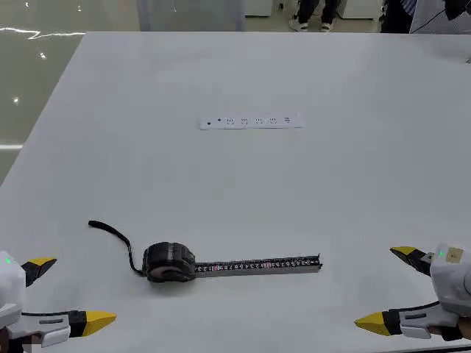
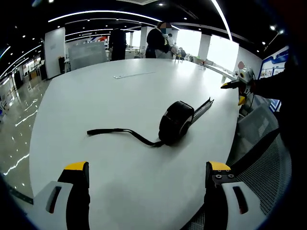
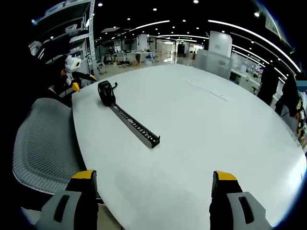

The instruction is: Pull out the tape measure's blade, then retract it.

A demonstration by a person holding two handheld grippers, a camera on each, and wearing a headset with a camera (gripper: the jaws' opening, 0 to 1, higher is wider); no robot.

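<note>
Black tape measure (image 1: 169, 262) lies near table (image 1: 294, 191) edge between left claw (image 1: 82, 290) and right claw (image 1: 374, 287), both open.

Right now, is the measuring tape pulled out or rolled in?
Pulled out: the blade lies along the table, sticking from the case.

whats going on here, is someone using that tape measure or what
A person at a white table holds a gripper in each hand. The tape measure lies between them, its blade out and flat on the table, its strap trailing off the case. The left tongs and right tongs are open, clear of it and holding nothing. The blade is not yet retracted. A power strip lies farther back.
</note>
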